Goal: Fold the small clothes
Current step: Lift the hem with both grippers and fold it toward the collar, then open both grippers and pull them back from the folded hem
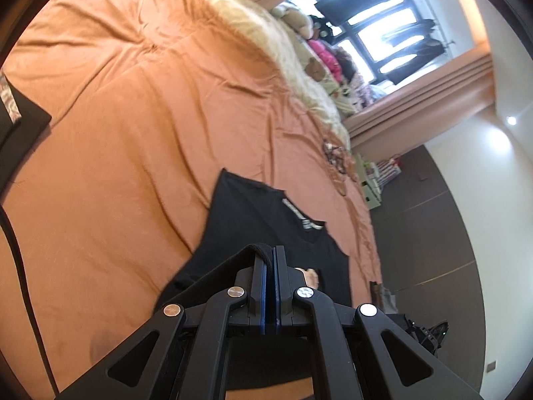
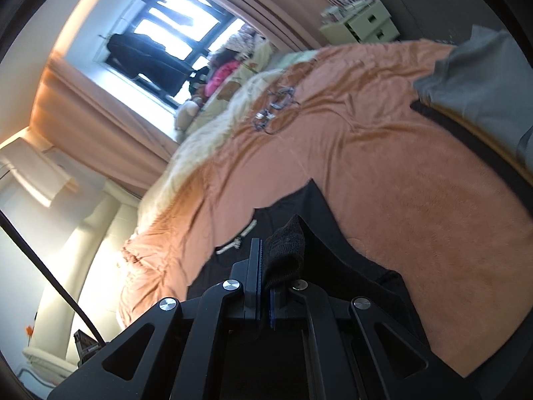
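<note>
Your left gripper [image 1: 270, 253] and right gripper [image 2: 266, 250] each pinch the black shirt's [image 1: 253, 220] near edge – both tilted down over the orange bed [image 1: 116, 133]

Neck label [image 1: 303, 215] inside the black shirt [image 1: 253, 220]: print too blurred to read.
Other text: none legible.

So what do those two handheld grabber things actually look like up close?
Both look alike. The left gripper and the right gripper are matte black frames with triangular cut-outs, angled linkage bars and round silver pivot bolts. The jaws are two flat black plates lined with blue pads. A thin black cable trails beside the right one.
</note>
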Tool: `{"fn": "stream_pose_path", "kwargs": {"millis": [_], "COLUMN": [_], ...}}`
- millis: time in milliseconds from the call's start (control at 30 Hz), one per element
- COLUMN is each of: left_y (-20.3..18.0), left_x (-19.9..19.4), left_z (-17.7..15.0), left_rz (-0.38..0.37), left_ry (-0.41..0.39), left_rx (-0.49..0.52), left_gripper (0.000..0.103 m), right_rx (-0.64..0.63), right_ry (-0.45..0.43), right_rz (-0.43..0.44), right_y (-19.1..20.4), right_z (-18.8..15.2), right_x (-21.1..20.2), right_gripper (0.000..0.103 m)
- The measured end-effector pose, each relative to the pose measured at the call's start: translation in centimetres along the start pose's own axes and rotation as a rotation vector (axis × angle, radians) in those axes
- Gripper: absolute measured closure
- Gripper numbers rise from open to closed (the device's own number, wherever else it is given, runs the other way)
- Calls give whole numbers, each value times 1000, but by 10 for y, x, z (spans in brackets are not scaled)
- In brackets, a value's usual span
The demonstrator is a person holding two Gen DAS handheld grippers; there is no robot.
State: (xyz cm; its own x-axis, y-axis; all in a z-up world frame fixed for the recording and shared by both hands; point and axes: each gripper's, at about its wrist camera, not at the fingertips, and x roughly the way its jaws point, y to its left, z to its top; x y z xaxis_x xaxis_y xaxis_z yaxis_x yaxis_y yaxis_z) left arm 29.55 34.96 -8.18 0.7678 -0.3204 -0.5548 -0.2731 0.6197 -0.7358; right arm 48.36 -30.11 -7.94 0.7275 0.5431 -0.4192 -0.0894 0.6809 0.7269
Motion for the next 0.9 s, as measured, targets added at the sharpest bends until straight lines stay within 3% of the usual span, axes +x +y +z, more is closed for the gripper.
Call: {"fn": "stream_pose_path", "kwargs": {"millis": [667, 733, 767, 800, 867, 900], "left_y": [75, 79, 79, 78, 74, 70], "left_x": [145, 152, 153, 153, 149, 143], "left_z": [46, 45, 44, 42, 41, 39], "left_rz": [169, 184, 189, 194, 195, 201], "left_ry": [135, 153, 163, 166, 153, 136], "left_rx": [-45, -45, -36, -24, -3, 20], "left_gripper": [100, 99, 93, 87, 47, 40], "right_rx": [91, 111, 115, 115, 100, 92], "right_ry": [63, 59, 48, 31, -2, 2], "right_rz": [-196, -205, -209, -213, -217, -208], "right_y": [5, 6, 7, 9, 14, 16], "right_z": [9, 8, 7, 7, 5, 4], "right_x": [78, 77, 74, 68, 60, 56], "right_gripper": [99, 75, 39, 18, 18, 18]}}
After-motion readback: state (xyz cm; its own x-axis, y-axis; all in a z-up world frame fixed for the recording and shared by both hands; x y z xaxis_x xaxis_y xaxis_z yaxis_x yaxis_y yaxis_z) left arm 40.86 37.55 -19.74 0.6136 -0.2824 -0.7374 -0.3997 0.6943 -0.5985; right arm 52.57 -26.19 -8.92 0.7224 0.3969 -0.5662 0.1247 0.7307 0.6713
